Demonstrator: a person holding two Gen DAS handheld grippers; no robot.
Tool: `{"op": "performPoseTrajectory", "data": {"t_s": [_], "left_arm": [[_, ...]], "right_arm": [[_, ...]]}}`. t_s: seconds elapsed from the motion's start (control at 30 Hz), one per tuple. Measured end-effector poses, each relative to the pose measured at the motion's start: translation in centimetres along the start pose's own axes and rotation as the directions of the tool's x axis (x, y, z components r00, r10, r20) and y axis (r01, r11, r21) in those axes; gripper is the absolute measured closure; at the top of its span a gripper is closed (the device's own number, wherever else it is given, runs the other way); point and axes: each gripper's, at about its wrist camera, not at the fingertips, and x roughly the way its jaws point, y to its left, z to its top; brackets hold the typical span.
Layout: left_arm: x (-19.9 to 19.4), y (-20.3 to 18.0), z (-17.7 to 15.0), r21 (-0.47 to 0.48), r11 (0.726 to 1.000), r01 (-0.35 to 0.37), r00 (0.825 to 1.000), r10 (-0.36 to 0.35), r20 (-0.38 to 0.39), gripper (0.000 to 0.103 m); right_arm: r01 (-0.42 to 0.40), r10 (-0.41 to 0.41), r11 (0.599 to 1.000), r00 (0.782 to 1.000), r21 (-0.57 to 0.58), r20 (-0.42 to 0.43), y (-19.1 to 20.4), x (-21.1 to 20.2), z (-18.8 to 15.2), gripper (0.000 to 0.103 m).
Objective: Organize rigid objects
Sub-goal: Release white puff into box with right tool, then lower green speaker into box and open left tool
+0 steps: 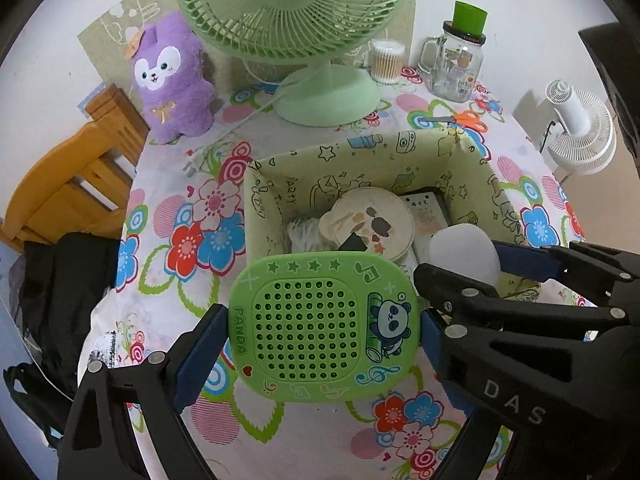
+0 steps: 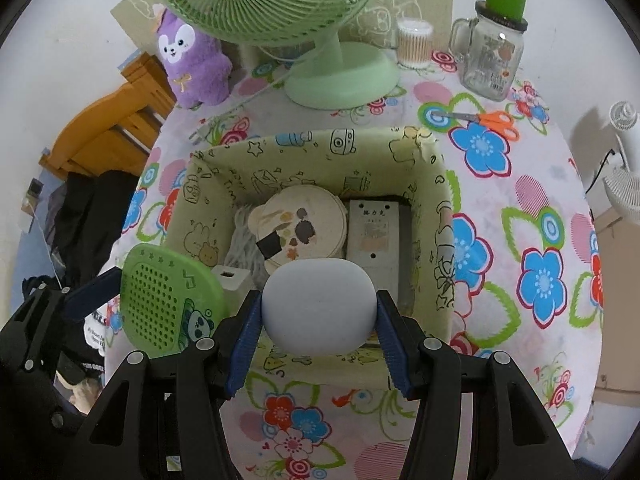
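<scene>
My left gripper (image 1: 324,330) is shut on a green perforated panda case (image 1: 322,326), held by its two sides just in front of the near wall of a green doodle-print fabric box (image 1: 372,152). My right gripper (image 2: 319,316) is shut on a smooth white rounded case (image 2: 320,304), over the near part of the same box (image 2: 176,196). Inside the box lie a round beige lid (image 2: 300,224), a grey flat box (image 2: 374,232), a small white block (image 2: 232,280) and a white fluffy thing. The right gripper with the white case (image 1: 464,252) shows at the right of the left wrist view.
A green desk fan (image 1: 296,20) stands behind the box, a purple plush toy (image 1: 172,76) to its left. A glass mug jar (image 1: 456,60), a cotton-swab tub (image 1: 386,60) and orange scissors (image 1: 464,118) lie at the back right. A wooden chair (image 1: 68,184) stands left of the floral-clothed table.
</scene>
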Motion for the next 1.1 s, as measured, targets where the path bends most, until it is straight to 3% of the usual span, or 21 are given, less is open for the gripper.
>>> {"op": "performPoseTrajectory", "data": {"t_s": [0.13, 0.27, 0.73, 1.1], "left_arm": [[0.2, 0.1, 0.1, 0.001, 1.0, 0.004, 1.0, -0.004, -0.005, 0.008], [0.3, 0.2, 0.1, 0.004, 1.0, 0.003, 1.0, -0.003, -0.007, 0.008], [-0.7, -1.5, 1.2, 0.029, 0.998, 0.059, 0.998, -0.06, 0.032, 0.008], [0.5, -3.3, 2.4, 0.062, 0.995, 0.084, 0.996, -0.085, 0.02, 0.008]], "right_arm": [[-0.022, 0.023, 0.999, 0.999, 0.023, -0.022, -0.3, 0.4, 0.1, 0.043], [-0.011, 0.011, 1.0, 1.0, 0.017, -0.014, -0.4, 0.1, 0.0, 0.034], [0.073, -0.078, 0.996, 0.993, 0.058, 0.091, -2.5, -4.1, -0.6, 0.034], [0.111, -0.125, 0.985, 0.987, 0.133, 0.098, -5.6, -5.2, -1.4, 0.034]]}}
